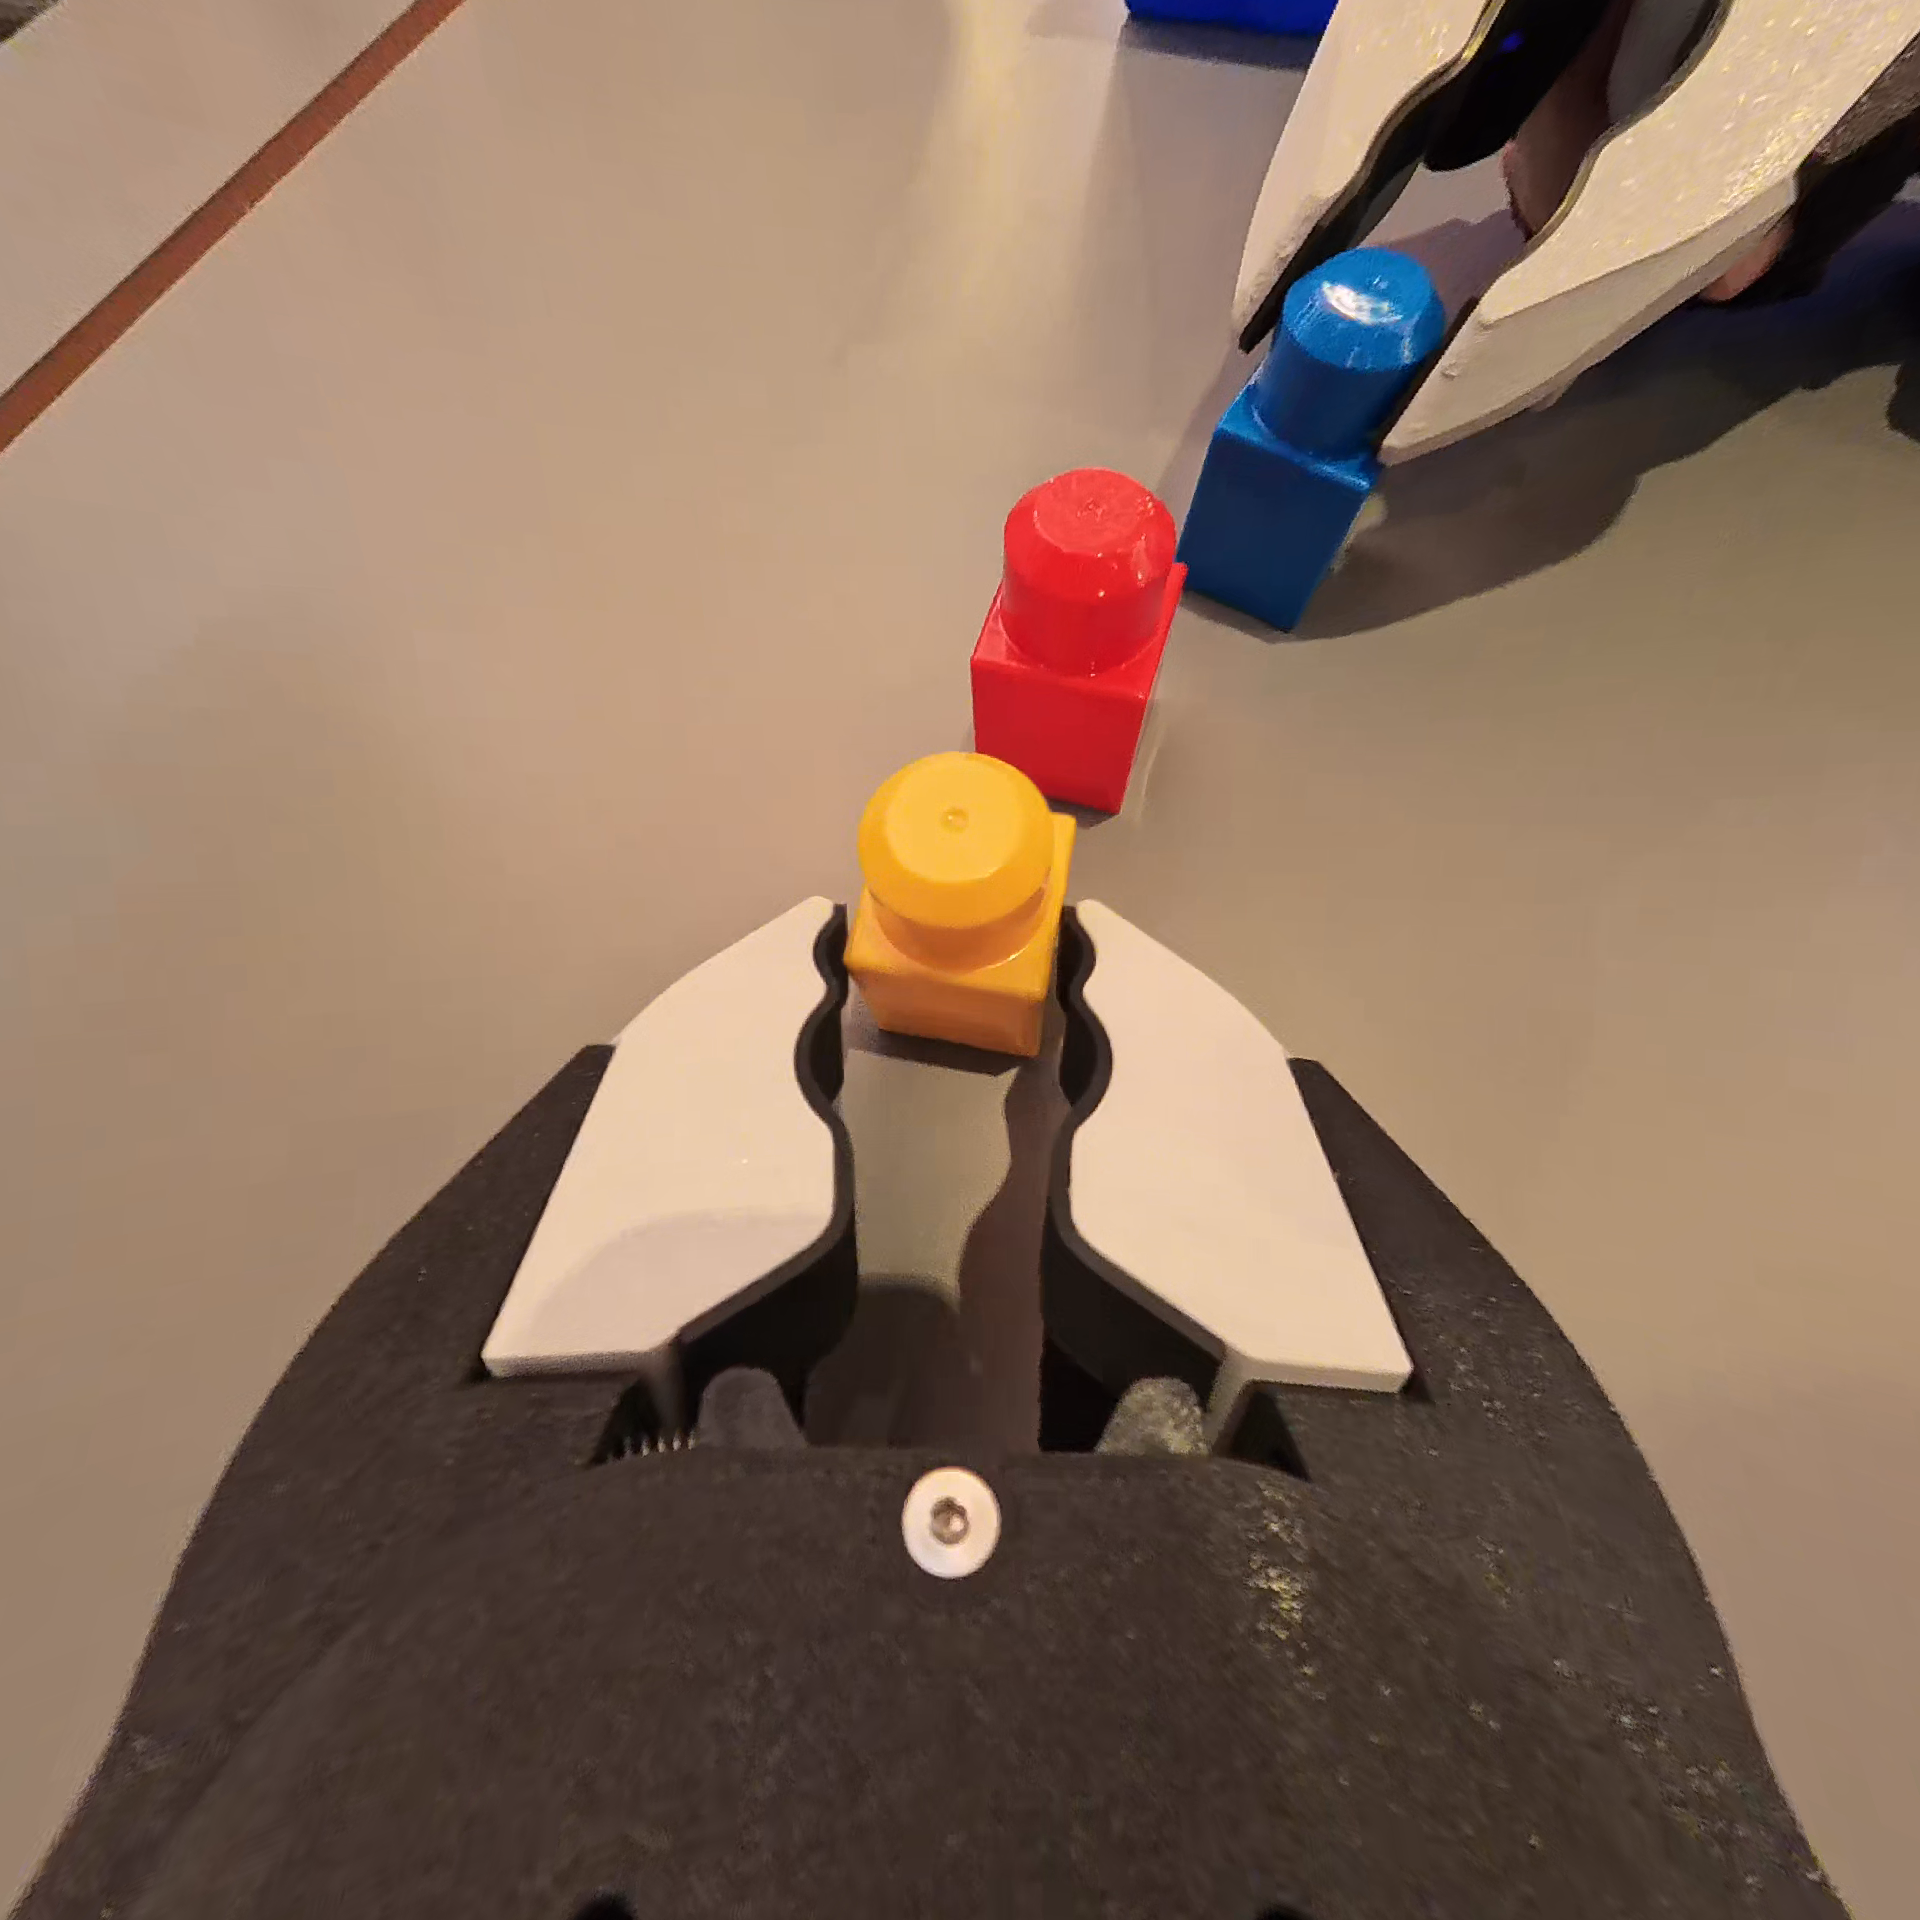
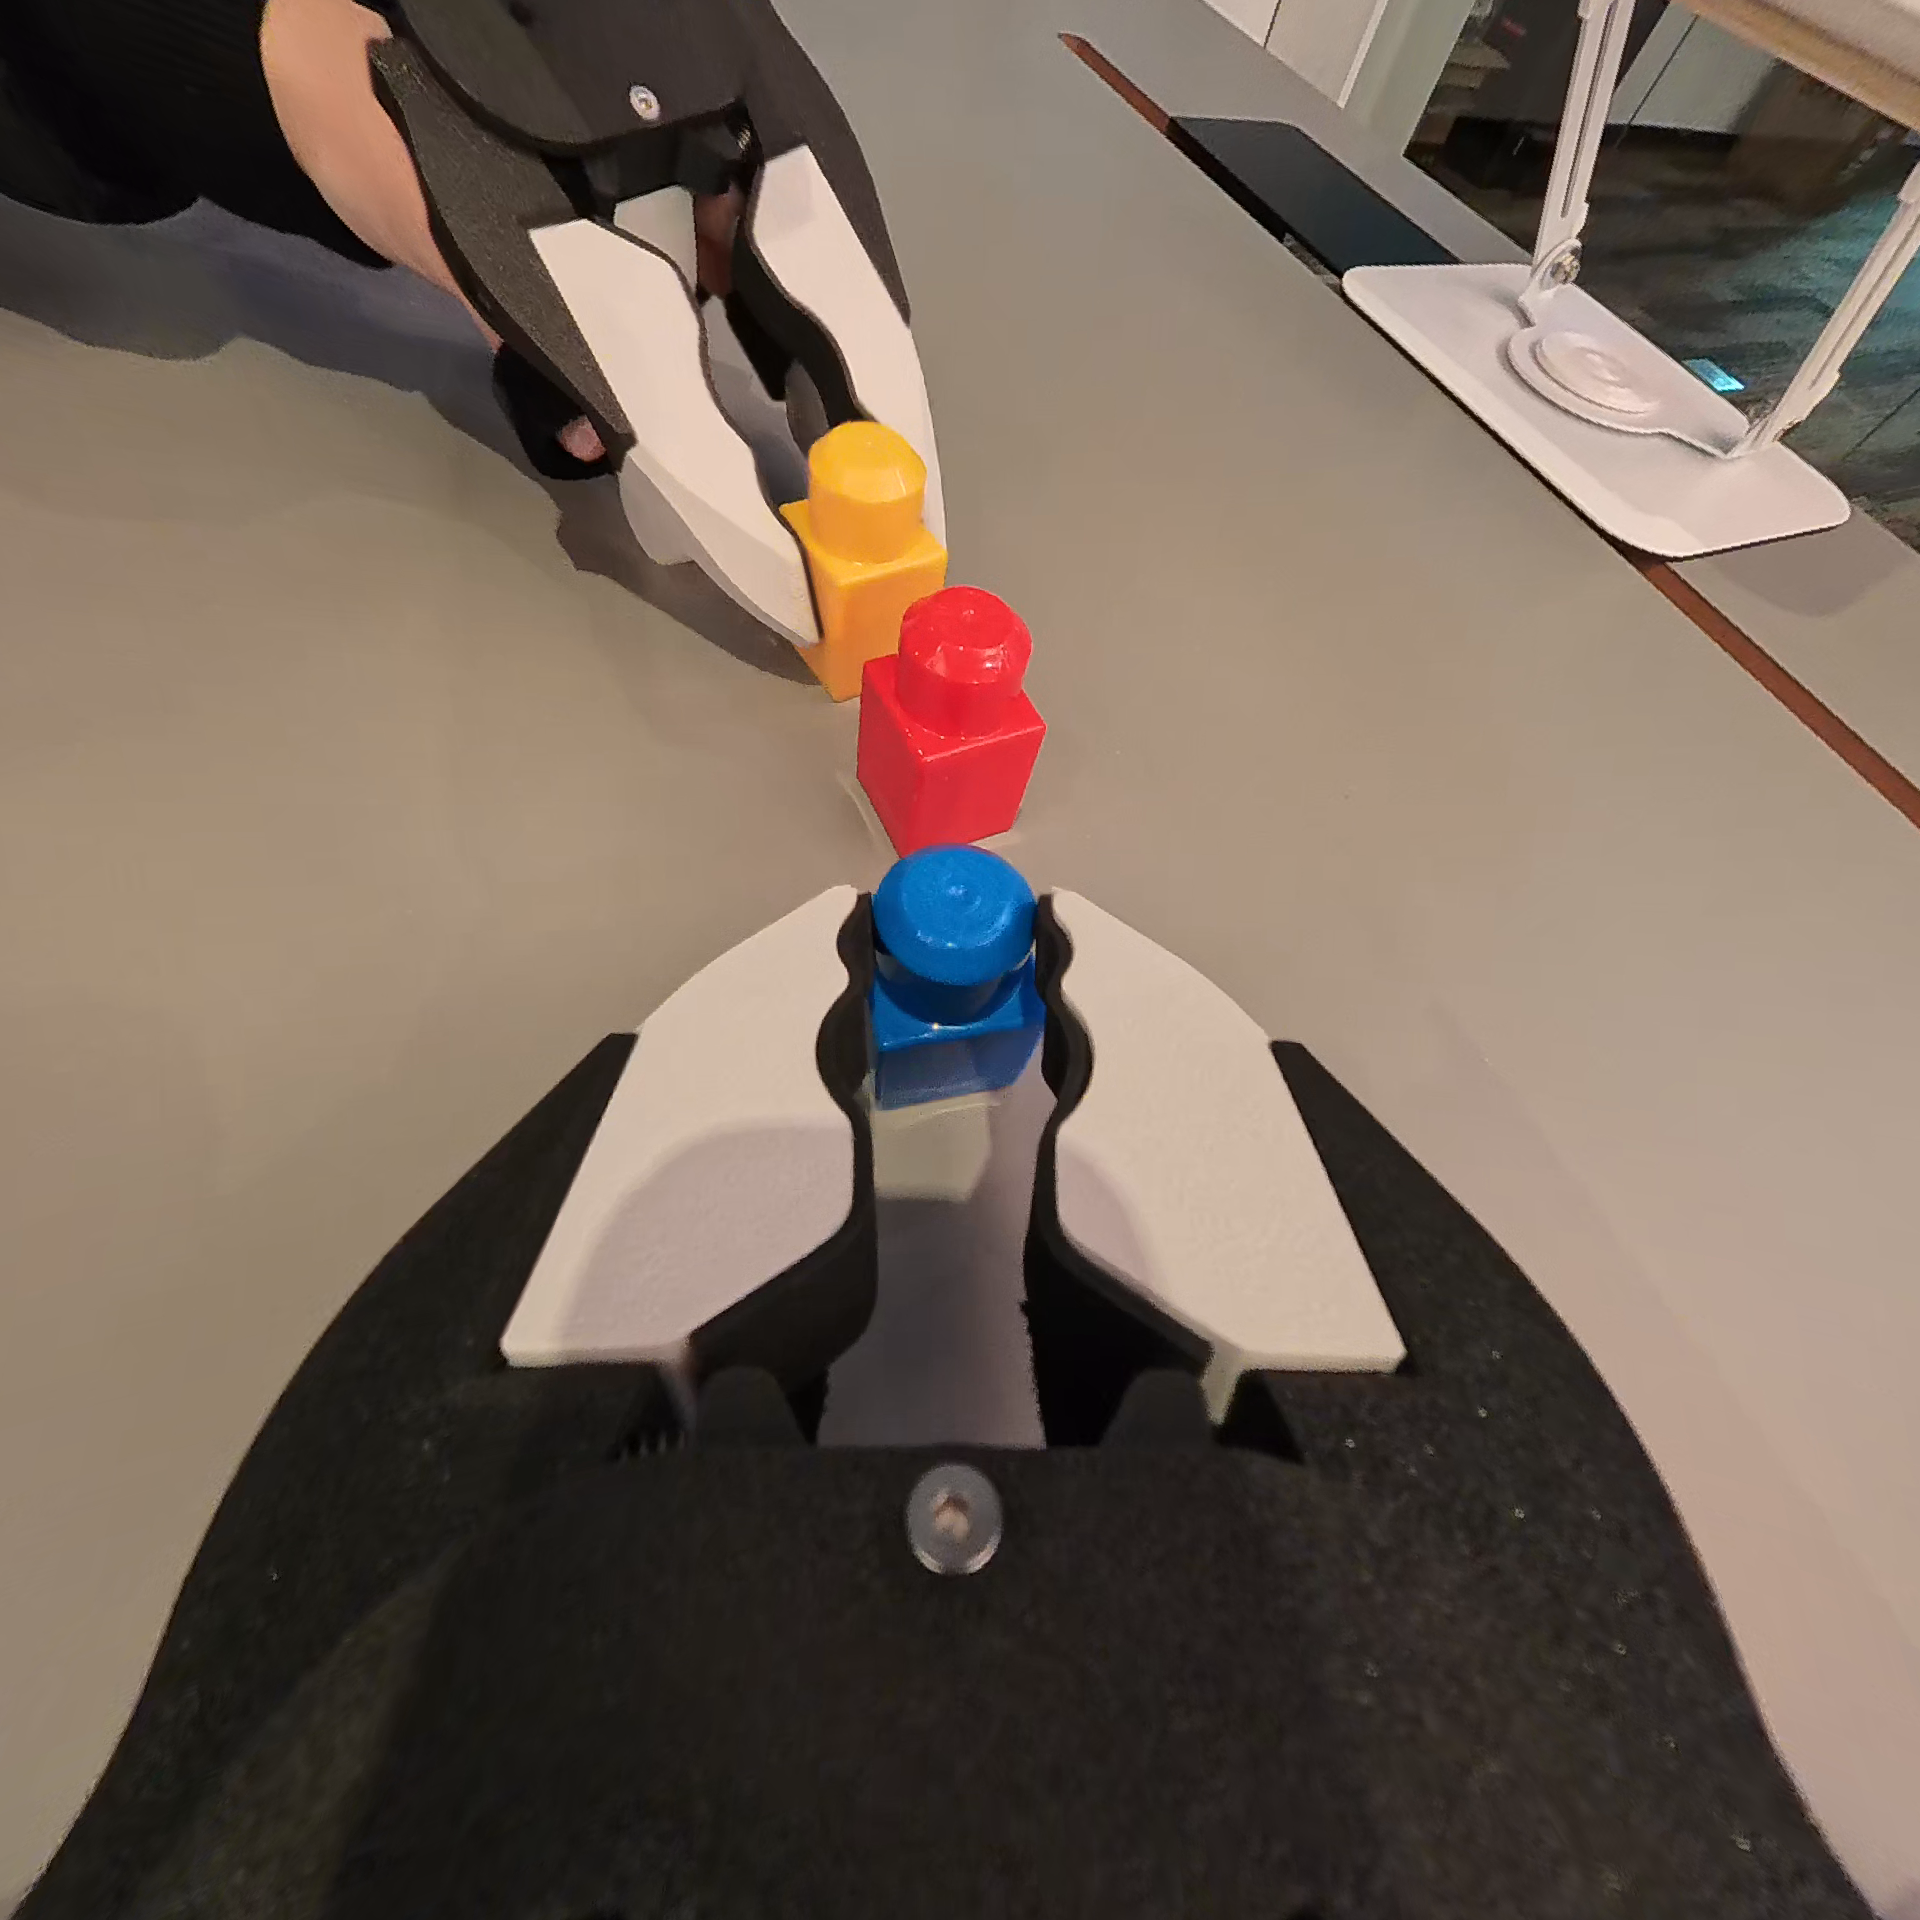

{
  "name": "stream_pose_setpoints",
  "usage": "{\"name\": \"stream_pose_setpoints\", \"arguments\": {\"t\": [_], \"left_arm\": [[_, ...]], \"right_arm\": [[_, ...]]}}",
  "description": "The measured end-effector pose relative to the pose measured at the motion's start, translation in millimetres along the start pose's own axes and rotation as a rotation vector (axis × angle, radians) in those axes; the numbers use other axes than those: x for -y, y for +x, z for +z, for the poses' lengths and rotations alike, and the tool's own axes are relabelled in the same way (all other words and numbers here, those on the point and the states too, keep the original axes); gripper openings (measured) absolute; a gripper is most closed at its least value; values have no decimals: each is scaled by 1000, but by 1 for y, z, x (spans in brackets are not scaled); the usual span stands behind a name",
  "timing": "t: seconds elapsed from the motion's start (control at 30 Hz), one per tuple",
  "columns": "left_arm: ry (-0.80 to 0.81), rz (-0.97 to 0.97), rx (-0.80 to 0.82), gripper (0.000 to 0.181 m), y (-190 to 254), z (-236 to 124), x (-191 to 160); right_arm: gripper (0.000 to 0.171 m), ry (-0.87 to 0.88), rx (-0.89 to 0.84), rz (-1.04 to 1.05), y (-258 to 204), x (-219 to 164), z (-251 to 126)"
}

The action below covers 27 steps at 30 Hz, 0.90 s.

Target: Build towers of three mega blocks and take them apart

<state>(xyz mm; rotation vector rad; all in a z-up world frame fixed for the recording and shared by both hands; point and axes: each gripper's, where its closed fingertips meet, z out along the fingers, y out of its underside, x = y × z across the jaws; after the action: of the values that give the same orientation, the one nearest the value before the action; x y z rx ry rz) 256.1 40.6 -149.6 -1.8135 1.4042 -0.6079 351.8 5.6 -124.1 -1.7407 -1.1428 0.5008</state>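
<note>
Yellow block: glossy yellow plastic cube with one round stud, upright on the bench, lowest of the diagonal row in the left wrist view.
Left claw: matte white fingers with wavy black inner pads, rough black body; clamped on the yellow block's cube sides.
Red block: glossy red plastic cube with faceted round stud, at 1 o'clock of the yellow one, near it but apart, no claw on it.
Blue block: blue plastic cube with round stud, at 1 o'clock of the red one in the left wrist view; looks slightly tilted.
Right claw: same white and black build; closed against the blue block, pads touching stud and cube.
Bench: smooth matte grey surface, thin brown seam at 11 o'clock.
Stand: white flat base plate with slim white arms, at 2 o'clock in the right wrist view, well apart from the blocks.
Hand: in a dark fingerless glove, holding the left claw.
</note>
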Motion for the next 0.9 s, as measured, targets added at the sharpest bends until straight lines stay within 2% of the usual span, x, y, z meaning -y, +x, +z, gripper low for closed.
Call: {"name": "stream_pose_setpoints", "arguments": {"t": [0.23, 0.53, 0.73, 0.8, 0.9], "left_arm": [[5, 0, 2, 37, 0, -1, 0], [-28, 73, 10, 39, 5, -3, -8], [-61, 12, 16, 47, 0, -1, -12], [-65, 5, 3, 37, 1, -1, -12], [-67, -13, 3, 37, 0, 0, -12]], "right_arm": [[39, -3, -12, 10, 1, -1, -1], [39, 0, -7, 17, 1, -1, -1], [38, 12, -6, 16, 1, 1, -3], [38, 3, -4, 14, 0, -1, -2], [38, -4, -5, 9, -1, -2, -2]]}}
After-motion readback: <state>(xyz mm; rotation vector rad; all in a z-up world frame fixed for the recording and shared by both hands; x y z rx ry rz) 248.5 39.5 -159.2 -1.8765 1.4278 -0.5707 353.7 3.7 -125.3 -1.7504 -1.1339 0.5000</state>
